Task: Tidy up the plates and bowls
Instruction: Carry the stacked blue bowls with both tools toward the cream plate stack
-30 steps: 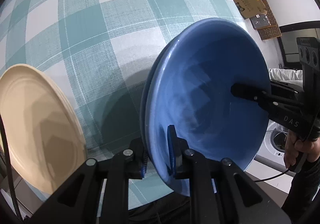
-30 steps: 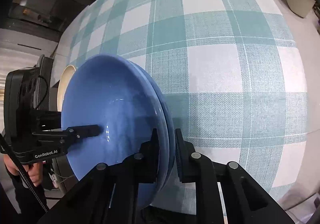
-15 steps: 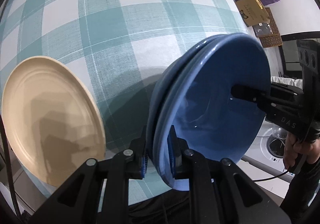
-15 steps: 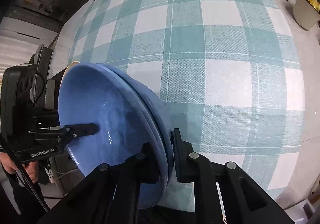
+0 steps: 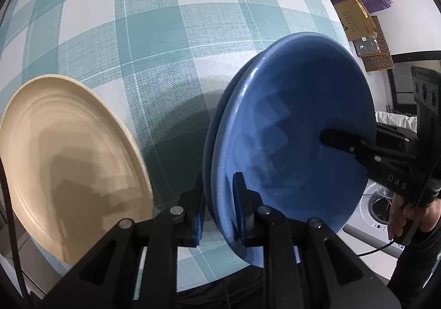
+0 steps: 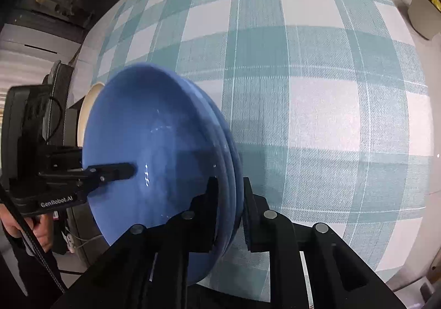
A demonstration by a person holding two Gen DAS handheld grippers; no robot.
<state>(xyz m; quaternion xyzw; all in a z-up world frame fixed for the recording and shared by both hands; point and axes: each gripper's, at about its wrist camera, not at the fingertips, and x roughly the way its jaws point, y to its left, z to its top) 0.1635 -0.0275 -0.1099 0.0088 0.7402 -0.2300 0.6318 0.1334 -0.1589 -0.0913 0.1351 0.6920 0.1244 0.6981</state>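
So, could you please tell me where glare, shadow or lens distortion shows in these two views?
Left wrist view: fisheye bulges the checked tablecloth; the blue bowls cast a dark shadow beside the beige plate. Right wrist view: the same bulge, small glints inside the bowls.

Two stacked blue bowls [image 5: 297,127], one beige plate [image 5: 69,168].

The right gripper [image 6: 230,215] is reaching down over the teal and white checked surface [image 6: 317,105], its two black fingers [image 6: 253,215] straddling the near rim of the stacked blue bowls [image 6: 154,160]; the jaws are opening, with the rims between them. Left of the fingers, across the bowls, the left gripper [image 6: 129,170] is poking one finger into the top bowl at its far rim. A hand [image 6: 26,229] is gripping its handle. Beyond the bowls a cream plate [image 6: 88,105] is peeking out.
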